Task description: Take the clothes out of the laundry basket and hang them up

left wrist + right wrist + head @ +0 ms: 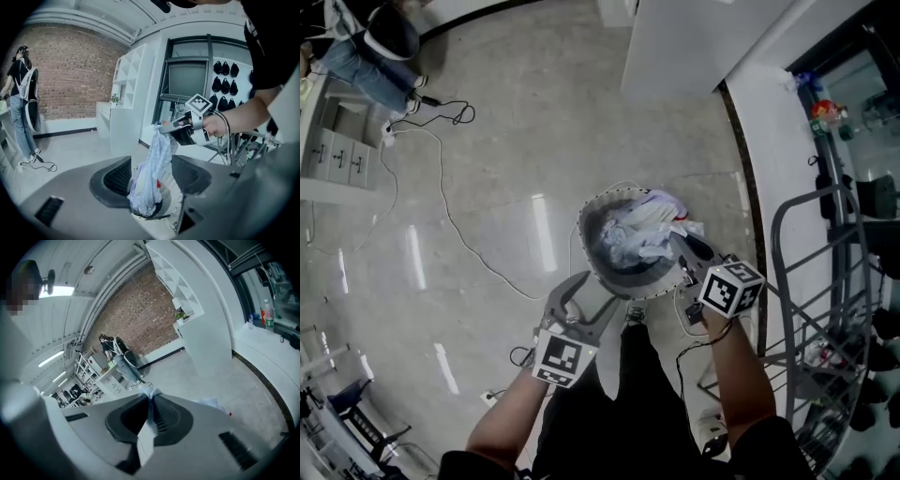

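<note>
While the right gripper (163, 128) pinches the cloth (151, 174) tight, it hangs straight down into the basket (584, 246) (left gripper (589, 298) wide open, empty, just beside).

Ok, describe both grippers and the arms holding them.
The left gripper and right gripper are grey, with dark ribbed pads, each bearing a white cube of black square markers. A black cable loops off the right one. The person's sleeves are black and short.
</note>
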`<state>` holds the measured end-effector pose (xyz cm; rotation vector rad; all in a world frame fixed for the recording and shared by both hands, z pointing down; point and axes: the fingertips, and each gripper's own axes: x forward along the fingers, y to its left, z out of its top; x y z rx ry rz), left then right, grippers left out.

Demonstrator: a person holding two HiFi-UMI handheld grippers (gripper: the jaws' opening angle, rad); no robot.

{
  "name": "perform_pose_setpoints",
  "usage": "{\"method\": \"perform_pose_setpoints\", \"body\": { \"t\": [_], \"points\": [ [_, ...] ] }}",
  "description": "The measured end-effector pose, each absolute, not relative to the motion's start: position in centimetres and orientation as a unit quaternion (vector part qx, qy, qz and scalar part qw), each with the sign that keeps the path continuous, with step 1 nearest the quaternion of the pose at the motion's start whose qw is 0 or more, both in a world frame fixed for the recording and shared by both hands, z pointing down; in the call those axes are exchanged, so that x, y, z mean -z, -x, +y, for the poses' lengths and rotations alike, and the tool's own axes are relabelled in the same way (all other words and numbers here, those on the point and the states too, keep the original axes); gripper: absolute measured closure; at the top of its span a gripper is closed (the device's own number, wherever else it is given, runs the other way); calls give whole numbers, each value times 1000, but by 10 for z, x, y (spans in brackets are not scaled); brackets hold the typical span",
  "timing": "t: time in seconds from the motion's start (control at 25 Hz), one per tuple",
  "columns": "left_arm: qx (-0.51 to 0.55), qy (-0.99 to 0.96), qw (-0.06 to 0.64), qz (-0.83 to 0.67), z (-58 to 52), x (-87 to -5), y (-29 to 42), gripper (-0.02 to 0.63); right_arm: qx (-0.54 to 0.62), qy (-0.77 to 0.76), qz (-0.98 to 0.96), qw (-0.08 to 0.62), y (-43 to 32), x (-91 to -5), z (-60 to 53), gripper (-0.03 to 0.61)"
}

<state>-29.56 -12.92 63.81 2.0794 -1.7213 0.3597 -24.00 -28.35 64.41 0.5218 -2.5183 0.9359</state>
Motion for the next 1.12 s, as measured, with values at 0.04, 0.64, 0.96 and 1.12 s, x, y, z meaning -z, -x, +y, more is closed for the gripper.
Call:
{"method": "perform_pose_setpoints", "body": {
  "t": [0.04, 0.64, 0.96, 1.12],
  "points": [
    [-128, -747, 207, -619, -127, -632, 296, 350, -331, -185, -905, 193, 242, -629, -283, 558],
    [-132, -745, 176, -629, -154, -554, 307, 350, -278, -138, -947, 84, 263, -423, -280, 558],
    [-145, -758, 146, -619, -187, -535, 308, 350, -225, -116, -967, 26, 258, -313, -273, 558],
    [-164, -773, 135, -598, -199, -536, 296, 350, -198, -106, -974, 12, 252, -266, -267, 560]
  ]
}}
